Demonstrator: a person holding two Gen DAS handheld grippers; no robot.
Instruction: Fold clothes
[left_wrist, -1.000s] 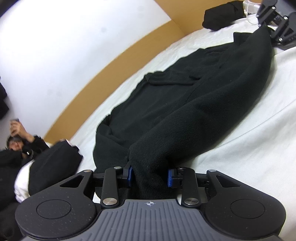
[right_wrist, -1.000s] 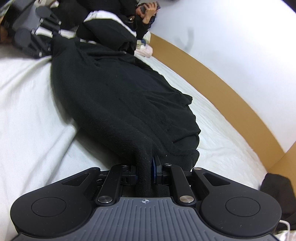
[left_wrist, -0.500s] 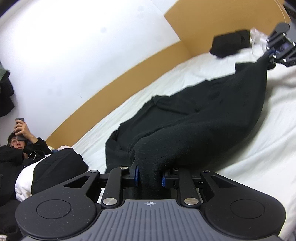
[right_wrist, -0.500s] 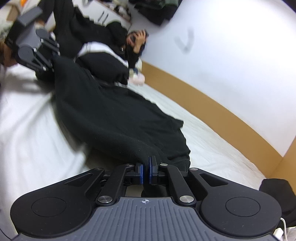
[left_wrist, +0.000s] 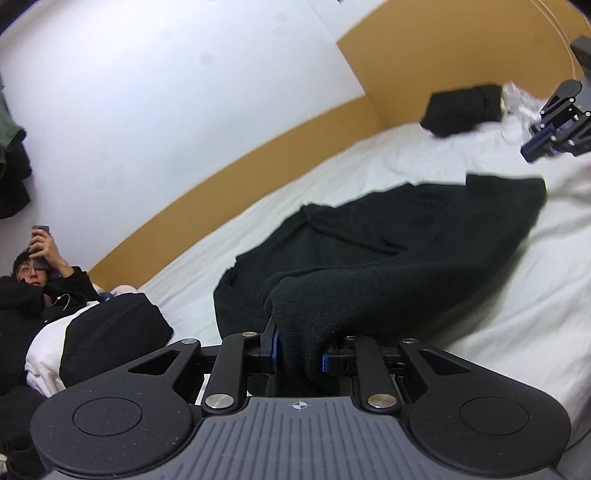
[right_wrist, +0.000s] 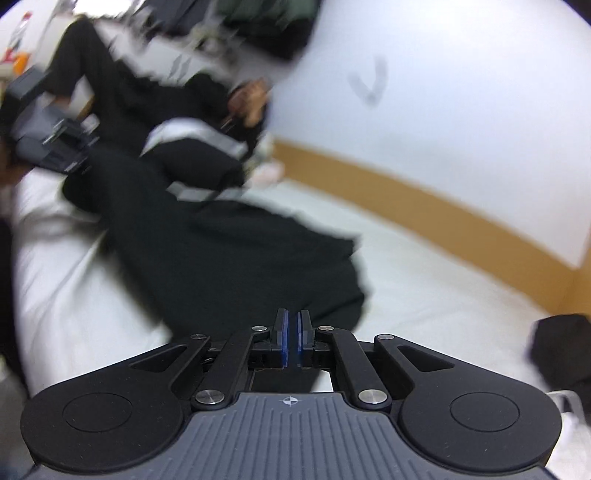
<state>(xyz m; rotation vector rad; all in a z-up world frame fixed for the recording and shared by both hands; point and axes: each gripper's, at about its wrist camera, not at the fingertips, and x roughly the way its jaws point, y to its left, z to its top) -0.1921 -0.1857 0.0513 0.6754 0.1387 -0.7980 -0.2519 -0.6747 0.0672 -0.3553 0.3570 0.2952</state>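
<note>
1. Your left gripper (left_wrist: 298, 349) is clenched on a thick bunched end of the black garment (left_wrist: 388, 258); the fleece fills the gap between its blue pads (left_wrist: 274, 347) and bulges over the top of them.
2. Your right gripper (right_wrist: 291, 339) has its pads (right_wrist: 283, 341) nearly together with only a thin slit between them, and nothing is pinched there.
3. In the left wrist view the right gripper (left_wrist: 550, 138) hangs in the air above the garment's far end, apart from the cloth (the corner below it lies slack on the sheet).
4. The garment lies spread across the middle of the bed (left_wrist: 498, 295), running from your left gripper toward the far right side, with its upper edge folded over in loose ridges.
5. In the right wrist view the garment (right_wrist: 221, 258) runs from just beyond the pads up toward the left gripper (right_wrist: 62, 151) at the upper left, which is blurred.
6. A second dark bundle (left_wrist: 461, 109) sits at the far corner of the bed, against the tan panel (left_wrist: 258, 155) that runs along the wall.
7. A person (left_wrist: 33, 280) lies by the left end of the bed holding a phone (left_wrist: 38, 240) up, beside a black and white pile (left_wrist: 99, 332).
</note>
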